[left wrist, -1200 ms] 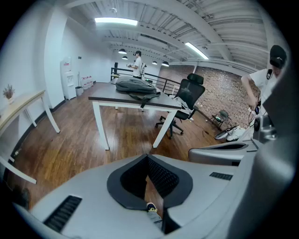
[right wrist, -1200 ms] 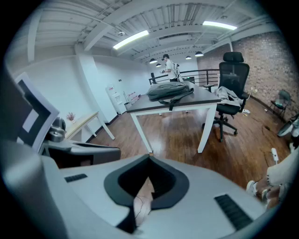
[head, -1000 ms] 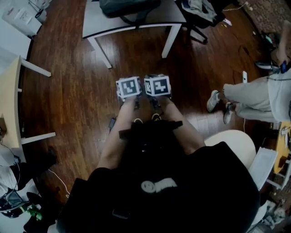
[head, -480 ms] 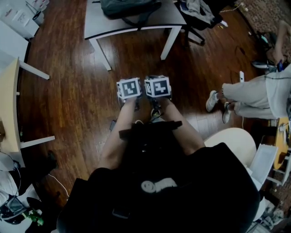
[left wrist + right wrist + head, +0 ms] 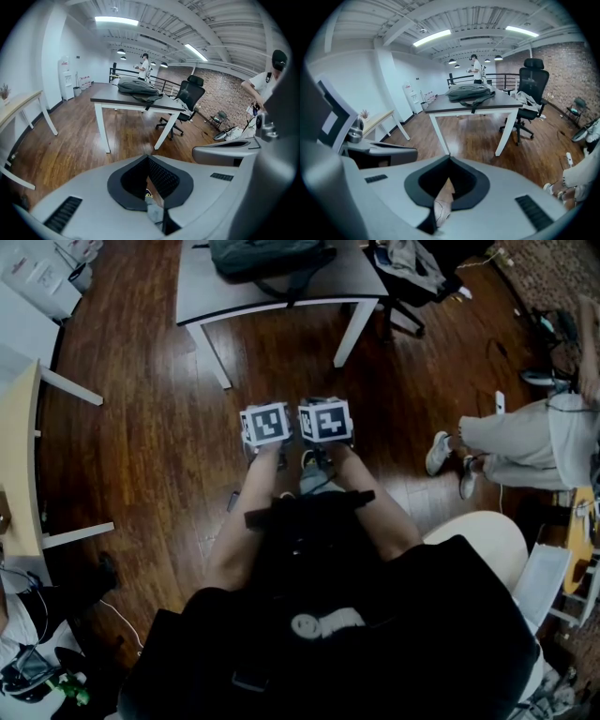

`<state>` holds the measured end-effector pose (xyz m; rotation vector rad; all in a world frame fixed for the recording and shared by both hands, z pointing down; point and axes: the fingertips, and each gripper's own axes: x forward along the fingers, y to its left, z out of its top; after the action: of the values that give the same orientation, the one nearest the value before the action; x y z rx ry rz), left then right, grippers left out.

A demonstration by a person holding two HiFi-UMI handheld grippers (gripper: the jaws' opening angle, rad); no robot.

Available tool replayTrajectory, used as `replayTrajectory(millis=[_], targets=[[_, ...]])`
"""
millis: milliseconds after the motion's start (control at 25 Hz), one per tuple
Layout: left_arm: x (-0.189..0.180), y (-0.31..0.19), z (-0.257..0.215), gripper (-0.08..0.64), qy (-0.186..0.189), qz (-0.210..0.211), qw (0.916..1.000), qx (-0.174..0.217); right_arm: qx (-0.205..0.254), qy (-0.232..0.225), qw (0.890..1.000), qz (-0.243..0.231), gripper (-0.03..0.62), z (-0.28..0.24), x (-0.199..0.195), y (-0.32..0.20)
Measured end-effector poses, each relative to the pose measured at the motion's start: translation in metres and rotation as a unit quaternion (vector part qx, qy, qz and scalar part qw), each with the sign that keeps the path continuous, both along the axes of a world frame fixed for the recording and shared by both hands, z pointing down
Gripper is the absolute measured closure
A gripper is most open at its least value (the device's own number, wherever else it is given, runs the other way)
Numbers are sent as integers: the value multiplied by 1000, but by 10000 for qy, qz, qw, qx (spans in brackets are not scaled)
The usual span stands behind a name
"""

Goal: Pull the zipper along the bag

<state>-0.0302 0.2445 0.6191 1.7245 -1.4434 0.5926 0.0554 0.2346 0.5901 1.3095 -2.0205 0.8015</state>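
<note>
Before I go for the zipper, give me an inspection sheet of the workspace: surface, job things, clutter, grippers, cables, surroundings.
Surface: table ahead, top mostly bare.
Job's things: grey bag lying on the table; its zipper is too small to make out.
Clutter: clothes on the office chair beside the table.
Grippers: left gripper and right gripper both shut, empty, side by side, well short of the bag.
Cables: thin cable on the floor at the left.
Surroundings: wood floor; seated person at right; standing person beyond the table.
</note>
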Motion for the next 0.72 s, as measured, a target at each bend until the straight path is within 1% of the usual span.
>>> replayTrajectory(millis=[160,280,360,480,600,720], targets=[[-3,-17,1,569,-22,-74,10000,12,-27,40,9999,-106,583,4,-2,-14],[2,-31,7,568,5,-101,9999,-71,-298,100,9995,-84,581,15,7,-23],[4,-41,9,568,-36,-115,9998,-140,-278,84,9995,-78,583,17,11,-37],[6,-60,9,569,-61,-204,9997,-151,-377,14,9992,-121,583,20,13,-56],[8,-82,10,568,-152,-257,9995,-109,-289,-104,9993,-201,582,18,14,-81],[16,-101,14,568,-113,-293,9994,-138,-361,-74,9990,-271,583,25,19,-100]])
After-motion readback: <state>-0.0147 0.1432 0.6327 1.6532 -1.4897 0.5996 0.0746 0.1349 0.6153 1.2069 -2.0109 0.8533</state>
